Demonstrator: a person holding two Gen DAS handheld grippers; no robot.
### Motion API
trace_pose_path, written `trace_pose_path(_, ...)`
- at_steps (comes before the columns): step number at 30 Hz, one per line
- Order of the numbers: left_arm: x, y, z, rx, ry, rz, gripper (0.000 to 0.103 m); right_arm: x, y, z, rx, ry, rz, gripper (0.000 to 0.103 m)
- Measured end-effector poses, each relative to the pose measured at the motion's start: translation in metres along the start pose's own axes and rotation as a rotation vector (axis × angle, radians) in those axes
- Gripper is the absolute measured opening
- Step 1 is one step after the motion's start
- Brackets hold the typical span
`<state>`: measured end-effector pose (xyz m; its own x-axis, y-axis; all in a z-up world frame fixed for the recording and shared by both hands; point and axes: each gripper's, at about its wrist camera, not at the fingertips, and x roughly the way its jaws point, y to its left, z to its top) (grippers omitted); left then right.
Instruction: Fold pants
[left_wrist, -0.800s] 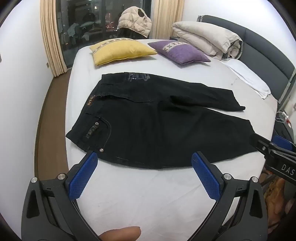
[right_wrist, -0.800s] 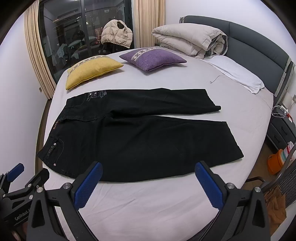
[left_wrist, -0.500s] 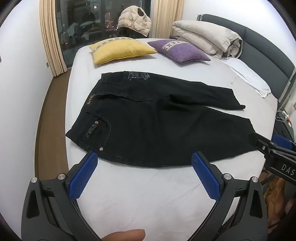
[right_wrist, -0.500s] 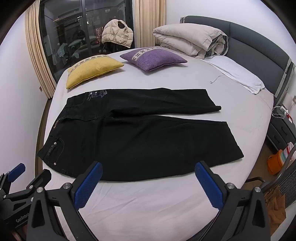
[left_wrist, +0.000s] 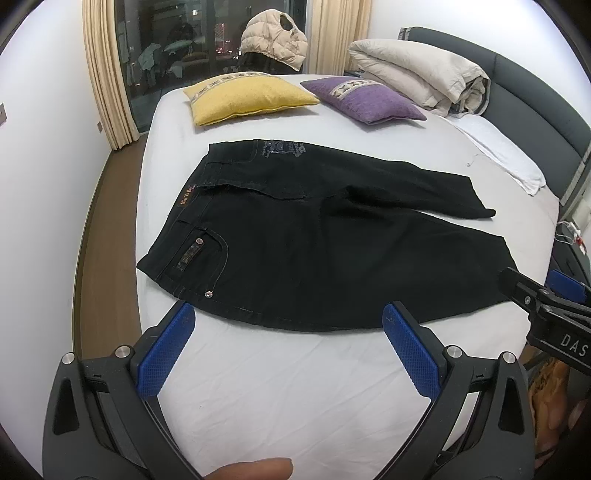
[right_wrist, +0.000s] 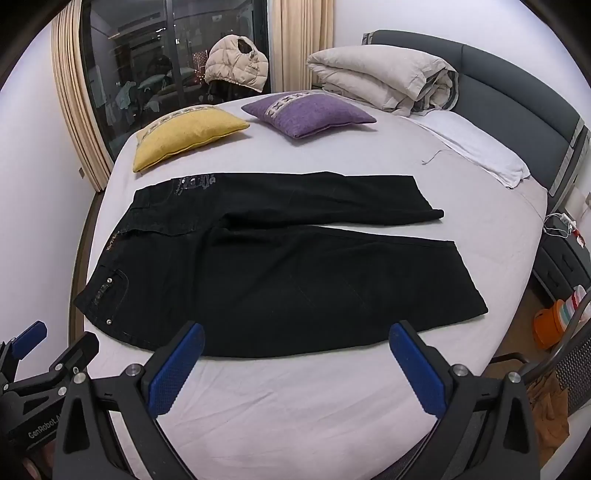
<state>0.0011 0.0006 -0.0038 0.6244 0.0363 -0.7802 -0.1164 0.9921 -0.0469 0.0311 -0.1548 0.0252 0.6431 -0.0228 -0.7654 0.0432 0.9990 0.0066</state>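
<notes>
Bed (left_wrist: 295, 387): white sheet stretched beneath and ahead of both sets of jaws.
Pants (left_wrist: 314, 251): black, spread flat on the bed just beyond the jaws, waistband toward the left, both legs running to the right; far leg angled away from the near one.
Near edge of the pants: lay just past the blue pad tips in each wrist view, not between them.
Left gripper (left_wrist: 288, 339): jaws wide apart, holding nothing, above bare sheet.
Right gripper (right_wrist: 295, 350): jaws wide apart, holding nothing, by the near leg's edge.
Yellow cushion (right_wrist: 184, 136) and purple cushion (right_wrist: 306, 112): far beyond the pants.
</notes>
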Motion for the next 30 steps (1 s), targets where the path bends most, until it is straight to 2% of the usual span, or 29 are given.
trace_pose_path(30, 0.0051, 0.0034, -0.0014, 0.002, 0.006, 0.007, 0.103, 0.0039, 0.0049, -0.0027, -0.006, 0.007, 0.003, 0.103)
